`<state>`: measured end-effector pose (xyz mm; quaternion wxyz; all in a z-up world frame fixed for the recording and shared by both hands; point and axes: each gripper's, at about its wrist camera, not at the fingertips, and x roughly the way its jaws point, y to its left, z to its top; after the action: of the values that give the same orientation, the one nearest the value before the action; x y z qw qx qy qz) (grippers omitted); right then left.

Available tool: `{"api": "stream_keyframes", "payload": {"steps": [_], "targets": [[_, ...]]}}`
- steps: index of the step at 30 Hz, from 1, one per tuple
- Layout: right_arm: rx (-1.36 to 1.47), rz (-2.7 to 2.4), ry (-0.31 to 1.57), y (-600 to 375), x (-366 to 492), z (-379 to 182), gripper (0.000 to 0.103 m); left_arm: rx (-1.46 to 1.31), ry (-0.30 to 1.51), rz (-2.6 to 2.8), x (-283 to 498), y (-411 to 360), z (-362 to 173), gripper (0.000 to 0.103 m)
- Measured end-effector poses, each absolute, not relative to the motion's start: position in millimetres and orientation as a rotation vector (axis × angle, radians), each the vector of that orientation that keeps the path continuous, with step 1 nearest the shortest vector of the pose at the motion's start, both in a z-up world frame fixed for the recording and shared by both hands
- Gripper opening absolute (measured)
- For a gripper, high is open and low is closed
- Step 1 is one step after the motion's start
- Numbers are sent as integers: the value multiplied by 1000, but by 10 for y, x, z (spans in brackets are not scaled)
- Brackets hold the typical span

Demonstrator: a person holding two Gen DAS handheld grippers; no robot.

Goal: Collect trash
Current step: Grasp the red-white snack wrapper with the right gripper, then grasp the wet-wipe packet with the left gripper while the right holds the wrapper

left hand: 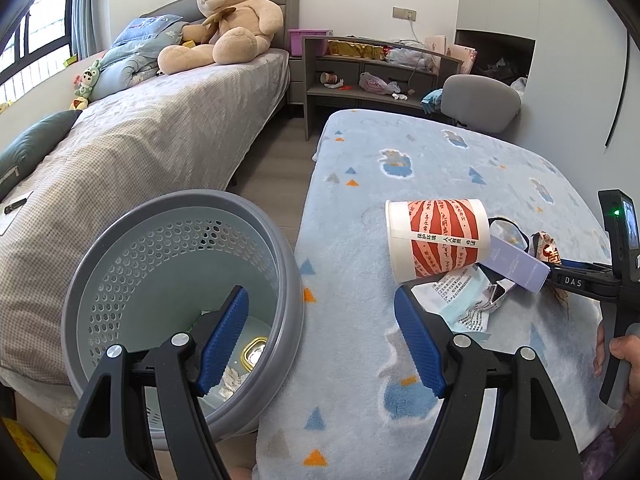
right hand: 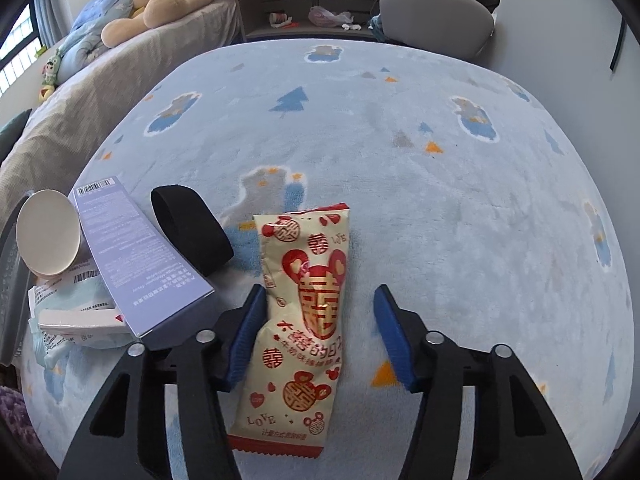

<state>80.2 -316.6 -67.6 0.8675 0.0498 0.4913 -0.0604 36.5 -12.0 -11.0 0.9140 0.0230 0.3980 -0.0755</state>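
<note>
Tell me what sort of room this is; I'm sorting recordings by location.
Most likely a bedroom, perhaps a child's: a big tan plush teddy bear sits on a grey-headboard bed with checked sheets, and a fluffy light-blue cartoon-print blanket covers the near surface.

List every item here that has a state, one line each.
left gripper: open, empty
right gripper: open, astride the snack packet
snack packet: flat on the blanket
paper cup: tipped on its side
purple box: lying on papers
bin: upright, trash inside
</note>
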Motion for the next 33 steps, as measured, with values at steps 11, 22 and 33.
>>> {"api": "stream_keyframes", "payload": {"steps": [11,22,33], "targets": [[164,-107,1006,-3153,667,-619,31,58,812,-177,322,-124,-86,72],[217,-106,971,-3180,451,-502,31,89,813,-235,209,-301,-127,76],[267,-94,944,-3260,259,-406,31,141,816,-310,137,-685,-196,76]]}}
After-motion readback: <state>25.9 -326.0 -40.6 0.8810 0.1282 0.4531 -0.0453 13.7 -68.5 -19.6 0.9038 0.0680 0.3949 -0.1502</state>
